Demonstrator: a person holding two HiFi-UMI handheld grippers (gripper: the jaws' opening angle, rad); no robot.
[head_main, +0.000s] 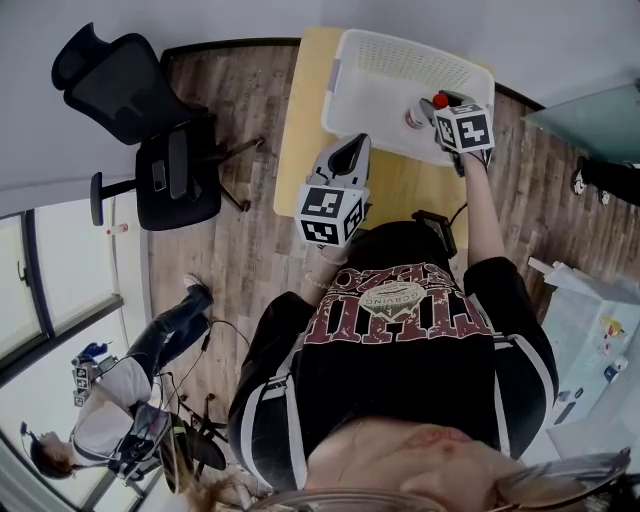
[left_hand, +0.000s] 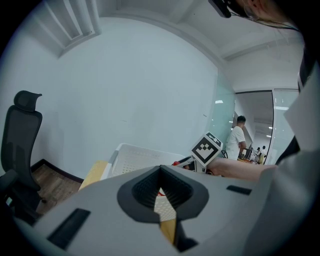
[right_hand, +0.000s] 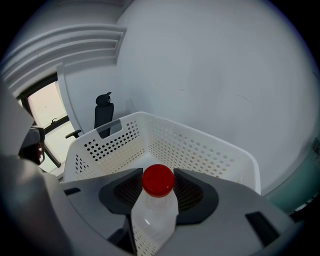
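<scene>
My right gripper (right_hand: 159, 192) is shut on a clear plastic bottle (right_hand: 154, 215) with a red cap (right_hand: 158, 180), held over the front edge of a white perforated basket (right_hand: 200, 145). In the head view the right gripper (head_main: 448, 112) with the bottle (head_main: 416, 116) sits at the basket's (head_main: 380, 70) near right rim. My left gripper (head_main: 343, 160) hangs over the wooden table (head_main: 300, 130) just in front of the basket, jaws shut with nothing between them (left_hand: 167, 207). From the left gripper view, the basket (left_hand: 135, 157) and the right gripper's marker cube (left_hand: 206, 148) show ahead.
A black office chair (head_main: 150, 130) stands on the wood floor left of the table. A black device (head_main: 436, 226) lies at the table's near edge. Another person (head_main: 130, 400) crouches at lower left. A glass wall (head_main: 590, 120) is at right.
</scene>
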